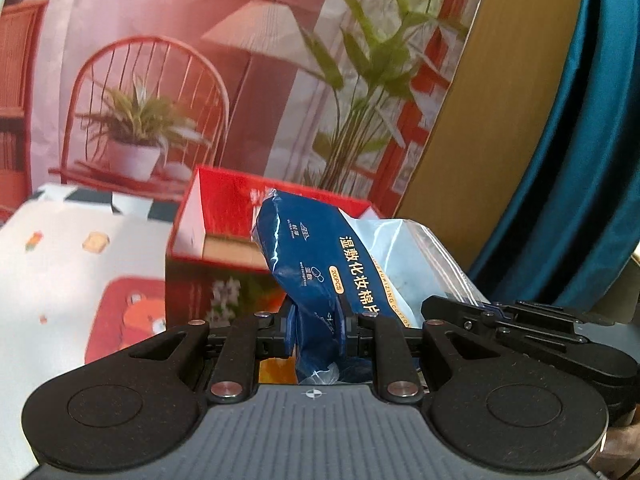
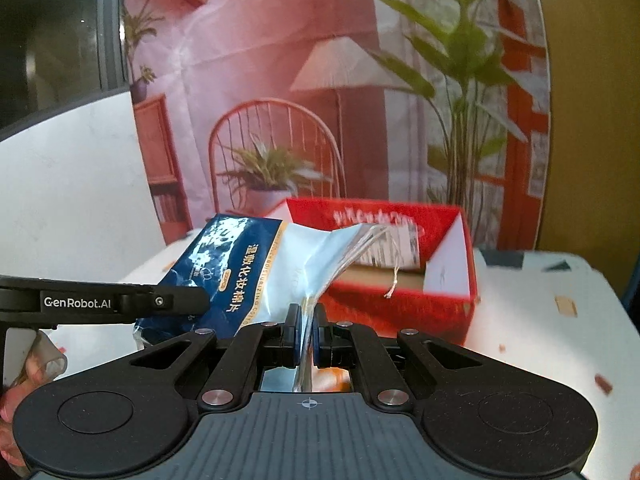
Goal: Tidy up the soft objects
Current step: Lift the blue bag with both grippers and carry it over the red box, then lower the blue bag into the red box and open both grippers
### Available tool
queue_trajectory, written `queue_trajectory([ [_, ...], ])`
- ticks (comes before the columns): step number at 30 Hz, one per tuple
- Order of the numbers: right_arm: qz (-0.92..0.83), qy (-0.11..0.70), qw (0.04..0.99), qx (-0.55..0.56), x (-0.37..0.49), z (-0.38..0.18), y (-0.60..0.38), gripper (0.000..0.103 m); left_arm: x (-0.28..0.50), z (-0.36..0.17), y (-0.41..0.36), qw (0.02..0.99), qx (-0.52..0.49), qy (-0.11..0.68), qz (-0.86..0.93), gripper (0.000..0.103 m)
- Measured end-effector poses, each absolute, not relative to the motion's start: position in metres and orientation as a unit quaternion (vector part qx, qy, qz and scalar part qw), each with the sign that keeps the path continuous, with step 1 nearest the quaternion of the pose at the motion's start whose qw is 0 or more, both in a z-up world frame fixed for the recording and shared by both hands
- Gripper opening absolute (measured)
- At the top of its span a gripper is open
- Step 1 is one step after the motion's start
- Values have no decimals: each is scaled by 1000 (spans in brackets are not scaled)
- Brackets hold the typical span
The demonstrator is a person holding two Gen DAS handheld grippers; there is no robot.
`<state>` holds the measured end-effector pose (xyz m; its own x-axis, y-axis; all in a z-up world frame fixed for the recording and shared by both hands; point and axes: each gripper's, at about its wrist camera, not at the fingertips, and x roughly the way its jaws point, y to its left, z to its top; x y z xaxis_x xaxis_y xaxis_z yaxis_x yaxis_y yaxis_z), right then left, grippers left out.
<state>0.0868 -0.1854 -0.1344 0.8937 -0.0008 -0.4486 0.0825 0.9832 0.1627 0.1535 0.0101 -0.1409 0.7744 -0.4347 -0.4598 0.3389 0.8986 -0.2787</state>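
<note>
A blue and clear bag of cotton pads (image 1: 320, 256) with Chinese lettering is held up between both grippers, in front of an open red box (image 1: 224, 216). My left gripper (image 1: 318, 326) is shut on the bag's blue end. My right gripper (image 2: 306, 334) is shut on the bag's clear zip end (image 2: 320, 256). The red box (image 2: 452, 280) stands just behind the bag and holds a labelled item. The left gripper's side (image 2: 120, 302) shows at the left of the right wrist view; the right gripper's side (image 1: 520, 320) shows at the right of the left wrist view.
The table has a white cloth (image 1: 60, 264) with small cartoon prints. A printed backdrop (image 2: 320, 80) of a chair, lamp and plants hangs behind the box. A teal curtain (image 1: 580, 160) and a yellow-brown panel (image 1: 492, 120) stand at the right.
</note>
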Motion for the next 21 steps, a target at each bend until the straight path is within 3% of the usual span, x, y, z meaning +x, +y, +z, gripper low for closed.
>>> queue_trajectory([
  [10,-9,213,975,70,133,-106,-204,5,195,-114,4,944,-85,245,-204,21],
  [21,-11,240,964,116,197,-116,-253,5,268,-119,-22,934,-76,284,-203,21],
])
